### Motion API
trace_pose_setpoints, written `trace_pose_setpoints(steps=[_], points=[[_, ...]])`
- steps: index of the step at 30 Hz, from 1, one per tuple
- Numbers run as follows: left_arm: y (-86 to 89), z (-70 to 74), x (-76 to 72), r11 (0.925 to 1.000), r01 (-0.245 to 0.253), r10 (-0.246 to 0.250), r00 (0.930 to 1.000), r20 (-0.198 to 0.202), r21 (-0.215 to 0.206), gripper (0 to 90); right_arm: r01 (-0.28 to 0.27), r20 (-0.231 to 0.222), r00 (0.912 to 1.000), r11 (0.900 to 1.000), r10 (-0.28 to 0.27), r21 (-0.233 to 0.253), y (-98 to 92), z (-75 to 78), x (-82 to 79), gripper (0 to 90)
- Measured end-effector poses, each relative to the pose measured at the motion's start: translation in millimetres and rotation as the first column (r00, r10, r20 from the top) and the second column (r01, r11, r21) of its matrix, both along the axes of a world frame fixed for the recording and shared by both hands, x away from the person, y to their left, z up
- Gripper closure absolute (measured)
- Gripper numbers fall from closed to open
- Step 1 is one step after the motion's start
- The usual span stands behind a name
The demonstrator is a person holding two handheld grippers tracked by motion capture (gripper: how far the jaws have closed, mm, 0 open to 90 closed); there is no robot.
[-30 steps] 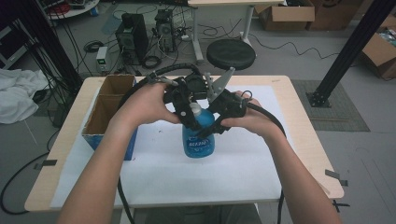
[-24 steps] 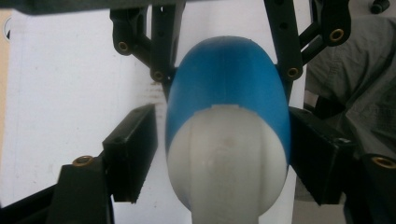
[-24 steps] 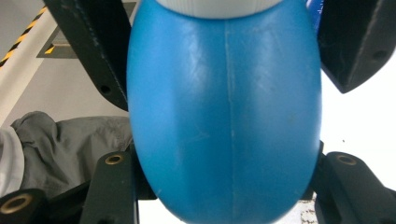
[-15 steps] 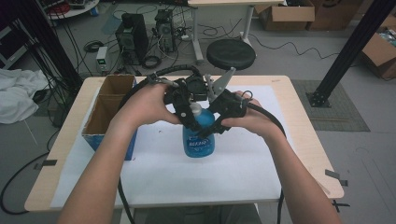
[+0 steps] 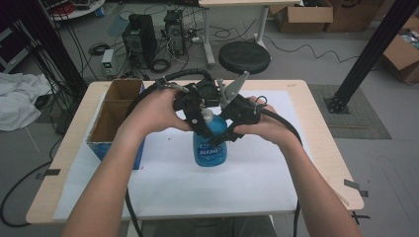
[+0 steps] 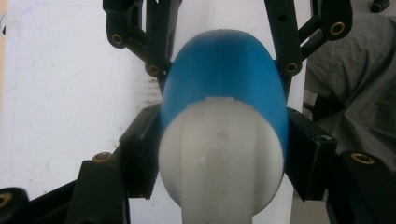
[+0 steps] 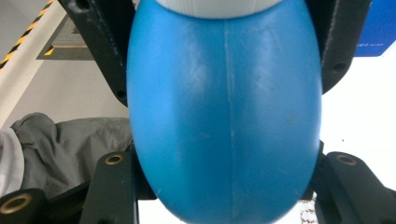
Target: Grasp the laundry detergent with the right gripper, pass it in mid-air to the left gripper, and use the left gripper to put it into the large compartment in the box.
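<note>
Hands and black linkage cover most of the neck of the blue plastic bottle (image 5: 210, 145) in the high view, so the white cap (image 5: 207, 115) shows there as a small pale patch; the label's white lettering is too blurred to read; the bottle stands upright on the white sheet (image 5: 247, 182) near the middle of the wooden table (image 5: 326, 148), one bottle and no other. From the left gripper view the left gripper (image 6: 219, 154) is clenched on the cap (image 6: 219, 163), a ridged rubber pad pressed to each side of that smooth, rounded white dome, with the blue shoulder (image 6: 224, 70) swelling beyond it; the cap's lower edge is cut off by the frame. In the right gripper view the right gripper (image 7: 224, 116) is clamped across the bottle's body (image 7: 224, 116), a glossy, egg-shaped blue surface with a faint mould seam down its middle and fine scuffs; its jaws are largely hidden behind the bulge, and the bottle's base runs out of frame. Two hands, two grippers, two trailing black cables; a two-compartment cardboard box (image 5: 116, 116) with blue outer sides sits at the table's left edge, well apart from the bottle.
</note>
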State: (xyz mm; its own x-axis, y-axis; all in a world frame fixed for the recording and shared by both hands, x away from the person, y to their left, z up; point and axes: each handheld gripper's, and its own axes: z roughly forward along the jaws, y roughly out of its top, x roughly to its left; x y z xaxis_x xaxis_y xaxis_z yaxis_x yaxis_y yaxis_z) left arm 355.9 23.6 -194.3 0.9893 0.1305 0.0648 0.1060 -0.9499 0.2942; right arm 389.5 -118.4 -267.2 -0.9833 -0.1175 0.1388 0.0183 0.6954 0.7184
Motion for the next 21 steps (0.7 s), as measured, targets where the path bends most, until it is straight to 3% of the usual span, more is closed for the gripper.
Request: trace_pose_setpoints(steps=[8, 10, 13, 16, 19, 21], points=[[3.5, 5.1, -0.4, 0.9996, -0.018, 0.018, 0.9998, 0.0, -0.02, 38.8, 0.008, -0.001, 1.0, 0.999, -0.008, 0.034, -0.1, 0.4, -0.3, 42.5], [6.0, 8.4, -0.1, 0.9986, -0.04, 0.04, 0.9992, -0.004, -0.034, 38.8, 0.026, 0.008, 0.9996, 0.999, -0.026, 0.04, -0.8, -0.3, 0.0, 32.7], [10.4, 15.7, 1.6, 0.9959, -0.08, 0.079, 0.9967, -0.016, -0.043, 38.9, 0.054, 0.021, 0.9984, 0.998, -0.053, -0.014, -0.7, -5.4, 0.8, 23.7], [14.9, 24.5, 4.0, 0.9915, -0.127, 0.126, 0.9917, -0.025, -0.028, 38.9, 0.072, 0.033, 0.997, 0.996, -0.07, -0.062, -3.0, -8.9, 0.9, 21.8], [22.1, 34.8, 7.2, 0.9811, -0.193, 0.193, 0.9809, -0.024, -0.01, 38.9, 0.093, 0.053, 0.9948, 0.987, -0.087, -0.133, -9.4, -11.6, 2.1, 22.2], [28.8, 42.2, 9.6, 0.9691, -0.247, 0.247, 0.9689, -0.019, 0.004, 38.9, 0.113, 0.069, 0.9924, 0.975, -0.102, -0.191, -16.1, -13.2, 3.3, 21.9]])
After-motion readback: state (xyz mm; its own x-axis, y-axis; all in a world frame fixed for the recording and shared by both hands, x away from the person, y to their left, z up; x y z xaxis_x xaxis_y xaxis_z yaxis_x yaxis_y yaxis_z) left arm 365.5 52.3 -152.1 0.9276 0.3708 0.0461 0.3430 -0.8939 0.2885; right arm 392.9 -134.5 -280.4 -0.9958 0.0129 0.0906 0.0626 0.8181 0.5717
